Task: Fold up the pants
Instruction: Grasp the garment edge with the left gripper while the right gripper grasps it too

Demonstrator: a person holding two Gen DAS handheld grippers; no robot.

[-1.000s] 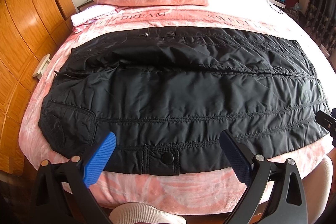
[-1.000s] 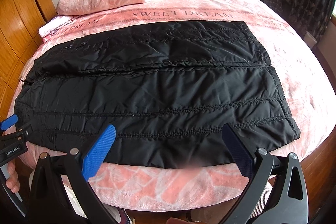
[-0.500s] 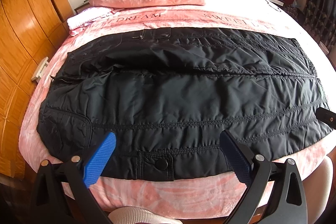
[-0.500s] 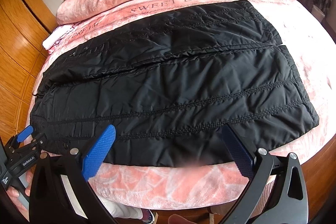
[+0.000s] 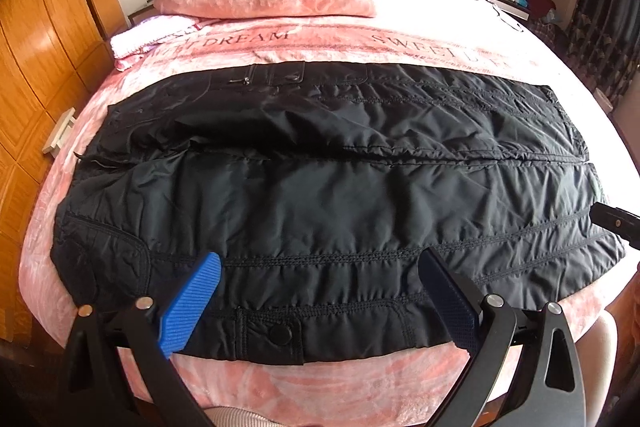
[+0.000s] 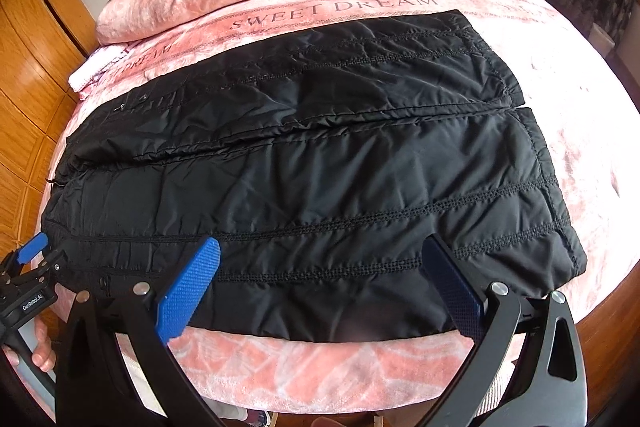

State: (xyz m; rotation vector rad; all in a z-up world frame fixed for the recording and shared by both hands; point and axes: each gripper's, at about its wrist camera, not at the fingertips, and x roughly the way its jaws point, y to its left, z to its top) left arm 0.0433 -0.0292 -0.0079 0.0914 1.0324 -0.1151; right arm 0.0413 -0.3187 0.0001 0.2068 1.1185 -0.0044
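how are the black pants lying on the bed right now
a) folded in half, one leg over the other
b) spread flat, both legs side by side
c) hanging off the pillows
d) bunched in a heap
b: the black pants lie spread flat on the pink bedspread, the two legs side by side with the seam between them showing, and both the left hand-held gripper and right hand-held gripper are open, holding nothing.
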